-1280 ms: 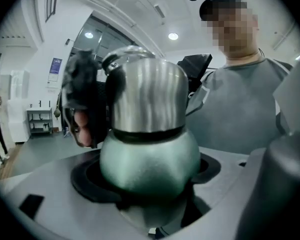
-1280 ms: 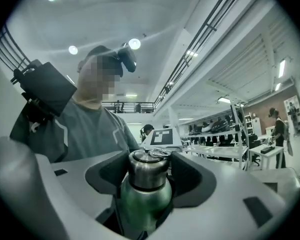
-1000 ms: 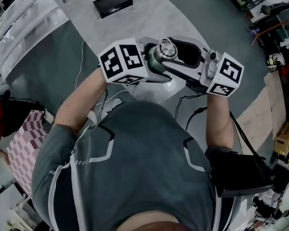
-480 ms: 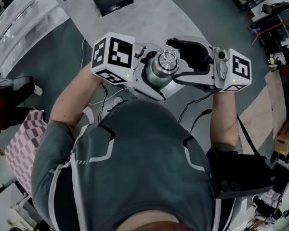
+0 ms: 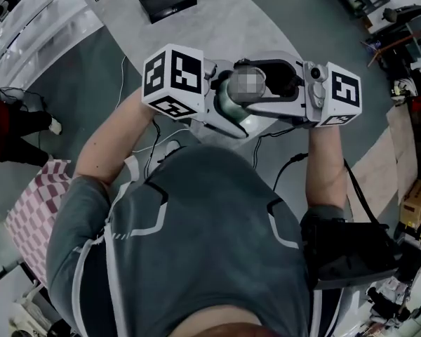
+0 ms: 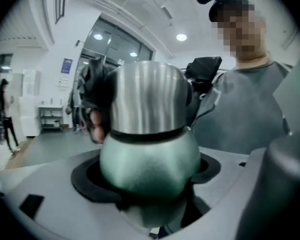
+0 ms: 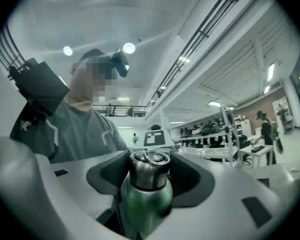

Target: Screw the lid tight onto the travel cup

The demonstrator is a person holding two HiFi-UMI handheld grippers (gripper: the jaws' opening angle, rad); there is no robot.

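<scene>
The travel cup is held up in the air in front of my chest. Its green body [image 5: 228,109] [image 6: 150,159] sits between the pads of my left gripper [image 5: 223,114] [image 6: 148,176], which is shut on it. The steel lid [image 7: 149,168] [image 6: 147,96] with a ring on top sits on the cup. My right gripper [image 5: 251,91] [image 7: 149,173] reaches in from the right with the lid between its black pads. Its jaws have just been closing, and both pads lie against the lid. In the head view a blurred patch covers the lid.
Below the grippers lies a grey round table [image 5: 217,27] with a black box [image 5: 168,1] on its far part. Cables run down over the table's near edge. A checked bag [image 5: 35,202] is on the floor at the left and a cardboard box [image 5: 417,202] at the right.
Both grippers have lifted and tilted the cup a little. The right jaws stood wider half a second ago and have closed back round the lid. A person has walked in at the left.
</scene>
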